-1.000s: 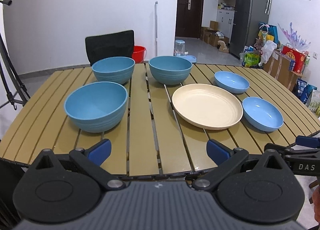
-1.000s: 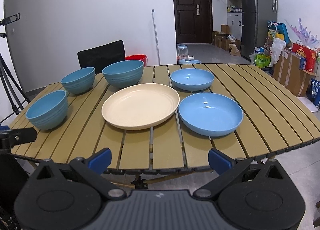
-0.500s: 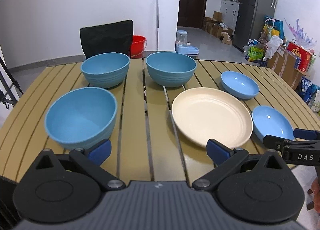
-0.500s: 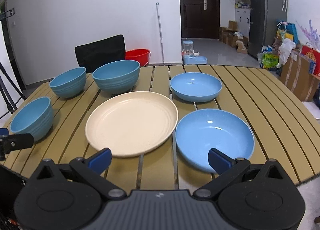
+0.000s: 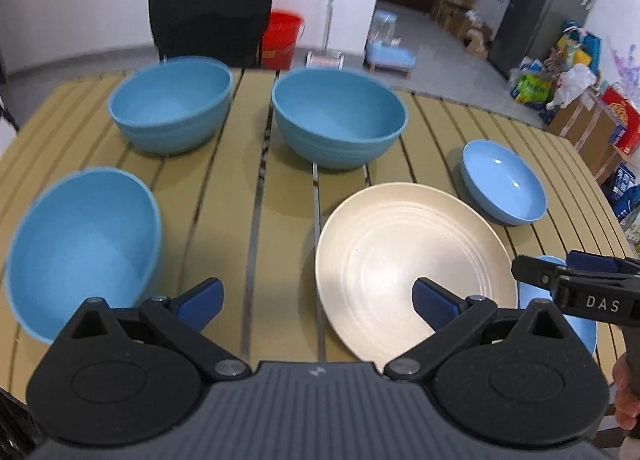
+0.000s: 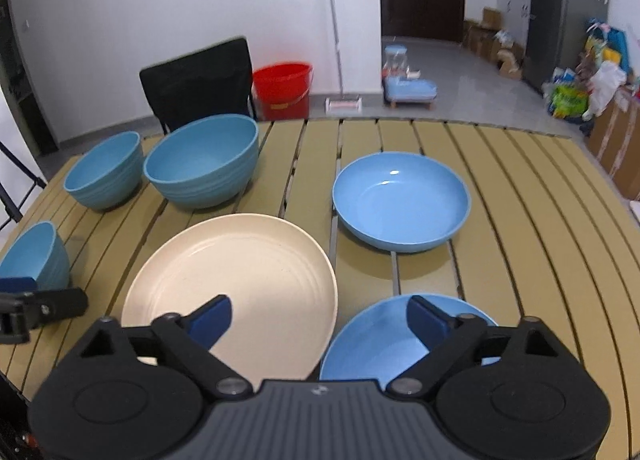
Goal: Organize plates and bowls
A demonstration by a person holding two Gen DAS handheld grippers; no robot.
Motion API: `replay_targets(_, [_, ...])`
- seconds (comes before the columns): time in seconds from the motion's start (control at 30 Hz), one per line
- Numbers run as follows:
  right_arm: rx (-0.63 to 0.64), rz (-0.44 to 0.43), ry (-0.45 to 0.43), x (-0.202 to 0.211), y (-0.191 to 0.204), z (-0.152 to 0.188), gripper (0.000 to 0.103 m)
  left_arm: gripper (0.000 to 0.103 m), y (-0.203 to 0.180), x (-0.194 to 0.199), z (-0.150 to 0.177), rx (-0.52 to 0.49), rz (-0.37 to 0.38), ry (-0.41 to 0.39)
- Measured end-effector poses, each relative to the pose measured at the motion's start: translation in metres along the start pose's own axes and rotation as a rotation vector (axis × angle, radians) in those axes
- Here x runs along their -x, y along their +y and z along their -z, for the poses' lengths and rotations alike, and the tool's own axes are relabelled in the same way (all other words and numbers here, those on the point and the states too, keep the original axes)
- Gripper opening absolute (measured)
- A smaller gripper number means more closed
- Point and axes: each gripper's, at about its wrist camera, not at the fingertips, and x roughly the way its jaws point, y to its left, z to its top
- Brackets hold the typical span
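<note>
On the slatted table (image 6: 520, 196) in front of me stand three deep blue bowls, all upright with ribbed outer walls: the near bowl (image 5: 84, 248) at my left, the back-left bowl (image 5: 172, 100) and the back-middle bowl (image 5: 340, 116) side by side near the far edge. To their right lies a round cream plate (image 6: 236, 280) with faint rings inside, flat on the slats. Two shallow blue dishes, glossy inside, sit right of it: the far dish (image 6: 400, 200) and the near dish (image 6: 384, 340), which is just beside the plate's rim.

My left gripper (image 5: 316, 296) hangs above the table's near edge, its jaws wide apart with nothing between them, the near bowl at one finger and the plate under the other. My right gripper (image 6: 318, 318) has its jaws well apart but closing, one finger over the plate, the other over the near dish; neither pad presses on anything.

The right part of the table is bare slats, and a clear lane runs between the bowls and the plate. A black chair (image 6: 196, 80) stands just behind the far edge.

All the pieces are round, mouths up, with no long axis to tell.
</note>
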Motion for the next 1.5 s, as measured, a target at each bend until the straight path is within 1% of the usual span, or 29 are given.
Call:
replay_targets(0.1, [-0.015,0.002,0.039,-0.020,-0.005,-0.014,0.083,0.099,0.002,-0.021,-0.010,0.060,-0.026,0.070])
replay_targets(0.17, [-0.034,0.007,0.067,-0.034,-0.009,-0.021,0.076,0.087,0.005,-0.034,-0.017,0.100,-0.051,0.106])
replay_targets(0.2, [-0.047,0.006,0.080,-0.039,-0.011,-0.023,0.075,0.084,0.005,-0.040,-0.020,0.113,-0.059,0.121])
replay_targets(0.27, [-0.074,0.002,0.109,-0.051,-0.015,-0.025,0.064,0.075,0.010,-0.051,-0.024,0.148,-0.065,0.157])
replay_targets(0.3, [-0.086,0.000,0.125,-0.057,-0.017,-0.026,0.062,0.073,0.012,-0.056,-0.025,0.164,-0.061,0.173])
replay_targets(0.4, [-0.093,0.002,0.145,-0.067,-0.019,-0.026,0.052,0.063,0.015,-0.069,-0.027,0.186,-0.065,0.201])
replay_targets(0.47, [-0.101,-0.018,0.150,-0.071,-0.017,-0.027,0.041,0.048,0.015,-0.075,-0.025,0.197,-0.065,0.216])
replay_targets(0.5, [-0.107,-0.034,0.153,-0.073,-0.016,-0.026,0.039,0.045,0.015,-0.078,-0.024,0.202,-0.061,0.224])
replay_targets(0.57, [-0.109,-0.048,0.161,-0.076,-0.014,-0.025,0.029,0.039,0.015,-0.082,-0.021,0.223,-0.053,0.243])
replay_targets(0.6, [-0.110,-0.046,0.166,-0.079,-0.012,-0.025,0.027,0.037,0.015,-0.083,-0.020,0.230,-0.050,0.249])
replay_targets(0.7, [-0.125,-0.043,0.170,-0.082,-0.012,-0.023,0.020,0.024,0.014,-0.085,-0.018,0.225,-0.046,0.243])
replay_targets(0.73, [-0.138,-0.048,0.170,-0.080,-0.015,-0.022,0.015,0.015,0.013,-0.085,-0.019,0.217,-0.041,0.238])
replay_targets(0.77, [-0.156,-0.062,0.168,-0.080,-0.017,-0.021,0.011,0.015,0.012,-0.084,-0.019,0.210,-0.045,0.234])
replay_targets(0.8, [-0.170,-0.074,0.167,-0.079,-0.019,-0.020,0.010,0.015,0.011,-0.083,-0.019,0.206,-0.047,0.232])
replay_targets(1.03, [-0.216,-0.089,0.142,-0.065,-0.023,-0.012,0.006,0.012,0.016,-0.068,-0.020,0.204,-0.036,0.200])
replay_targets(1.17, [-0.209,-0.102,0.115,-0.050,-0.015,-0.010,0.006,0.012,0.023,-0.050,-0.018,0.193,-0.052,0.162])
replay_targets(1.33, [-0.207,-0.133,0.080,-0.028,0.000,-0.005,0.006,0.012,0.038,-0.028,-0.010,0.188,-0.059,0.138])
replay_targets(1.5, [-0.192,-0.167,0.056,-0.012,0.019,0.008,0.006,0.012,0.052,-0.010,-0.001,0.168,-0.084,0.111])
